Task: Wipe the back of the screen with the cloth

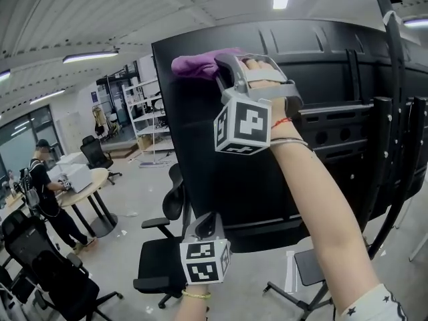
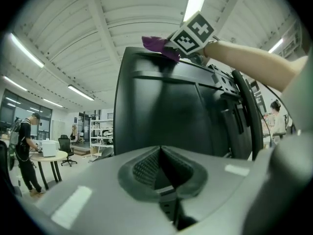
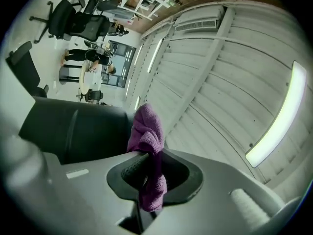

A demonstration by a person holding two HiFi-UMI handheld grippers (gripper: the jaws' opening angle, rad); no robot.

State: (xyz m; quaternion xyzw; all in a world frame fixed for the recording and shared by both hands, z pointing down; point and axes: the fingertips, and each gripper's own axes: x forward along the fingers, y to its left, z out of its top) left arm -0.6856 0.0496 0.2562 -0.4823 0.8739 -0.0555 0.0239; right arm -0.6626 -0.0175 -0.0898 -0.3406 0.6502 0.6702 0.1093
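Since the cloth (image 3: 145, 131) looks soft and limp, I pinch its bunched middle in my right gripper (image 3: 146, 166); left gripper (image 2: 159, 164) closed, empty.

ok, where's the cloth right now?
The purple cloth is clamped in the right gripper. It is pressed at the top edge of the screen, near the upper-left corner of its black back panel in the head view.

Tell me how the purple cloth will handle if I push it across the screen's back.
Probably floppy: the purple cloth bunches in folds and droops past the shut jaws of the right gripper. Likely light, as that one pinch holds it. Pushed over the screen, it may crumple rather than spread flat.
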